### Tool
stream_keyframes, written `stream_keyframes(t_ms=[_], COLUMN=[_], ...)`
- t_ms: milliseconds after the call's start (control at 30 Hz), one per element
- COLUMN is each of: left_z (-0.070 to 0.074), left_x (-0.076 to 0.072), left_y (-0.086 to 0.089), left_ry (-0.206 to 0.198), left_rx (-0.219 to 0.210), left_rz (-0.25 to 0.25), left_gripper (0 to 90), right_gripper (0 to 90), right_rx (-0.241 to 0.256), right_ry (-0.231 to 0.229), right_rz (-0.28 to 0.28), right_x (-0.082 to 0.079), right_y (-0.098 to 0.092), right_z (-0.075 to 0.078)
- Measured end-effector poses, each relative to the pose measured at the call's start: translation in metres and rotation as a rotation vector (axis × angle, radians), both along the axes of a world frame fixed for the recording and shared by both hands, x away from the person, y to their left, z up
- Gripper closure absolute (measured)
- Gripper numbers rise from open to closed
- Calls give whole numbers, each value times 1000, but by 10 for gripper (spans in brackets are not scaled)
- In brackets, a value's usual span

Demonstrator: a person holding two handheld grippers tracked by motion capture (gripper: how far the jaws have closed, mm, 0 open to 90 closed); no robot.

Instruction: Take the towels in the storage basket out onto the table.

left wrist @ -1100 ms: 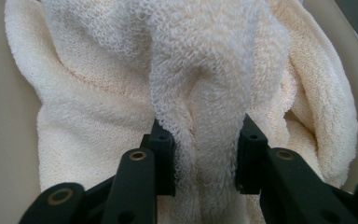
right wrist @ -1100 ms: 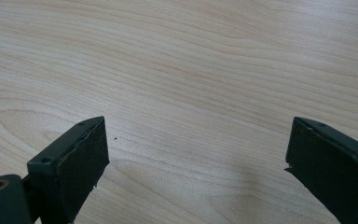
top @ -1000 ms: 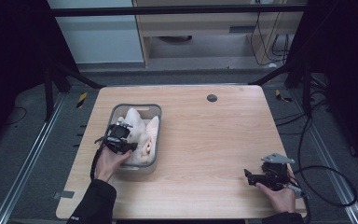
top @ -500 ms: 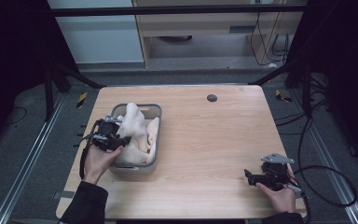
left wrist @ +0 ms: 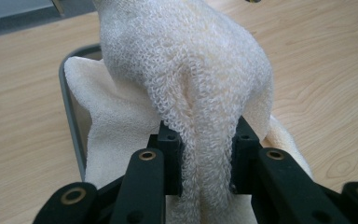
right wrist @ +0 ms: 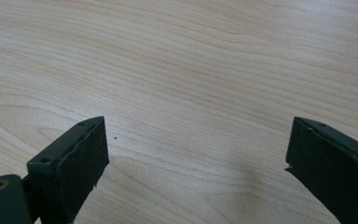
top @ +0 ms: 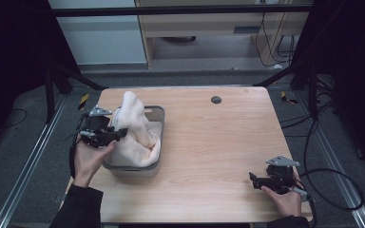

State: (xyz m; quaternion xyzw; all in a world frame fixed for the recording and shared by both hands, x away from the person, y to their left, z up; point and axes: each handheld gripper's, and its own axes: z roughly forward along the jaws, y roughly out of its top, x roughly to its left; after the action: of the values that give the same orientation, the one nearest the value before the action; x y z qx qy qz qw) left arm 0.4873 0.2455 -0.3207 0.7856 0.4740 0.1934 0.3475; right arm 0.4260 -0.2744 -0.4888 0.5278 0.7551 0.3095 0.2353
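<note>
Wooden table is seen under dark surroundings, with grey flooring and metal rails at its sides. Left gripper is held just beside the grey bin, at the bin's outer wall, and its jaws are clamped on the cream towel. Towel is bunched between the jaws in the left gripper view, with its bulk rising ahead of and above the gripper; the rest is draped into the bin behind it, whose rim is seen ahead and to the left of the jaws. Right gripper is held low over bare table well apart from the bin, jaws spread wide, nothing between them. Small dark round mark is seen on the table far ahead of the right gripper
</note>
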Motion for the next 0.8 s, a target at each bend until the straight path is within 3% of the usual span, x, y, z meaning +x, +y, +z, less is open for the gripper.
stream_keyframes(t_ms=[300, 800], left_z=[32, 59], left_x=[-4, -5], left_y=[1, 6], left_ry=[-53, -86], left_rx=[-23, -52], left_rz=[2, 9], left_gripper=[715, 715], right_gripper=[59, 59], right_rx=[-1, -2], right_ry=[0, -1], right_rz=[-1, -4], right_x=[0, 0], right_y=[0, 0], right_z=[0, 0])
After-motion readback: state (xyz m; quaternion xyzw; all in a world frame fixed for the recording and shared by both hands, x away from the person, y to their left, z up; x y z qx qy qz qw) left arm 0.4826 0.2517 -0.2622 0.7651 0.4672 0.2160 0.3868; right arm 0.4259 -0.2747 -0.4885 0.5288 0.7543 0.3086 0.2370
